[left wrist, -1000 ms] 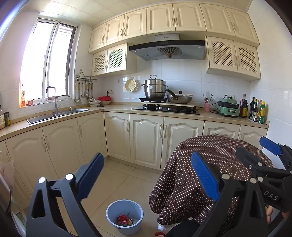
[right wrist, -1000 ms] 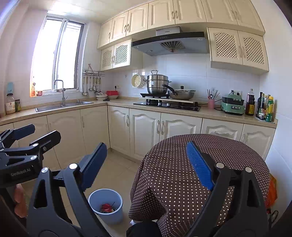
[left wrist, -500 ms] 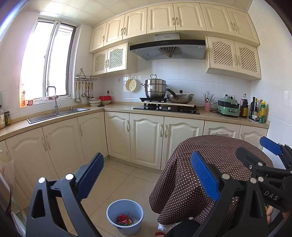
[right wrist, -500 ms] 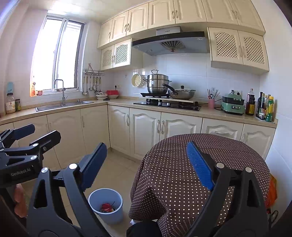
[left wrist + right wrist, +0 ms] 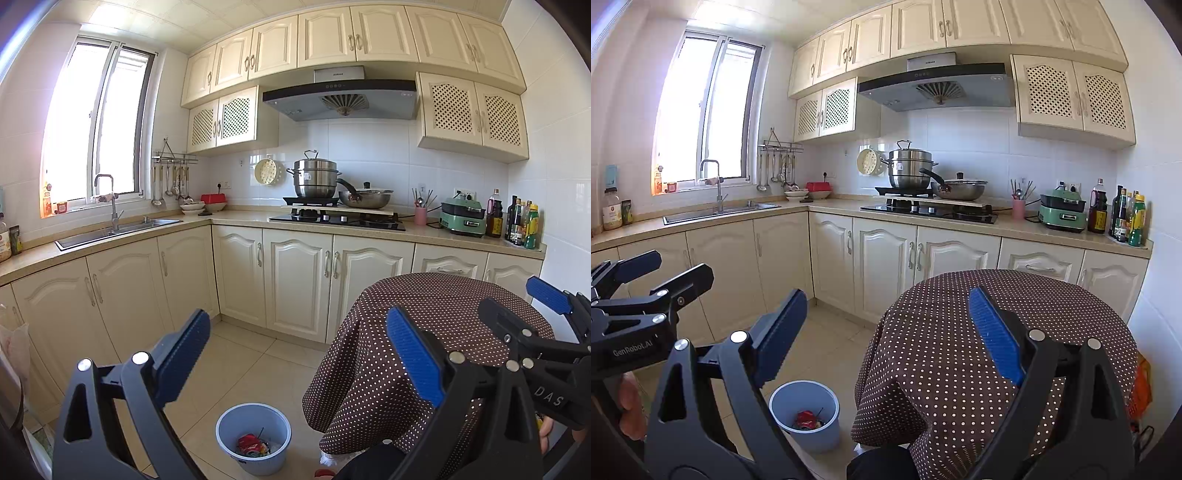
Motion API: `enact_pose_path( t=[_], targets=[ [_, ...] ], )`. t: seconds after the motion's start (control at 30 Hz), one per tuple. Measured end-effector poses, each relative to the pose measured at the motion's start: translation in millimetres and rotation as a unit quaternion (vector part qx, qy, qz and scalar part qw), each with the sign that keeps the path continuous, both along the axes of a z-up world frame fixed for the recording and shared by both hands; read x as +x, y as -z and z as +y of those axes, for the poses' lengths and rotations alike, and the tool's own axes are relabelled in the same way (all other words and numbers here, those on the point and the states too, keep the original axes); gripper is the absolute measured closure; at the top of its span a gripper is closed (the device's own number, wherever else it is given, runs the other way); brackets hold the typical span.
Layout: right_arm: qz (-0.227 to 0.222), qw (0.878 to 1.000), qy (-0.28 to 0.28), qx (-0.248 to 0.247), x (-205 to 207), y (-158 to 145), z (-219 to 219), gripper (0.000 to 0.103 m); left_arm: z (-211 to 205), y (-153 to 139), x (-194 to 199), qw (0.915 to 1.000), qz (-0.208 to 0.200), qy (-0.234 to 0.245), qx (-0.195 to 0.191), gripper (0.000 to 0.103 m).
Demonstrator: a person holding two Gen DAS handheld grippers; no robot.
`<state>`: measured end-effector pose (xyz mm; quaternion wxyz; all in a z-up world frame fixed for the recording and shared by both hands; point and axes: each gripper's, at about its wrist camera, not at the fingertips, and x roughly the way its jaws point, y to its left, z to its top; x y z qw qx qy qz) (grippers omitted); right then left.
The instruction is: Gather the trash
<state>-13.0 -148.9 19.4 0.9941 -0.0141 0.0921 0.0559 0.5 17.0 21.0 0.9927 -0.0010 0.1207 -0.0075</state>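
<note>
Through my left wrist camera, my left gripper (image 5: 295, 354) is spread wide with nothing between its blue pads, held above the blue bin (image 5: 253, 437), which stands on the floor just left of the round table (image 5: 436, 332) and holds red trash (image 5: 249, 443). Through my right wrist camera, my right gripper (image 5: 886, 332) gapes just as wide and empty over the table's near edge, the bin low to the table's left, its trash inside.
</note>
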Motion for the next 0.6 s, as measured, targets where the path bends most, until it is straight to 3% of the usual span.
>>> enact_pose_path(
  t=[0.6],
  targets=[
    [0.002, 1.0, -0.001, -0.001, -0.3, 1.8, 2.0, 0.015, 4.3, 1.6, 1.0, 1.0, 0.002, 0.0, 0.001, 0.009]
  ],
)
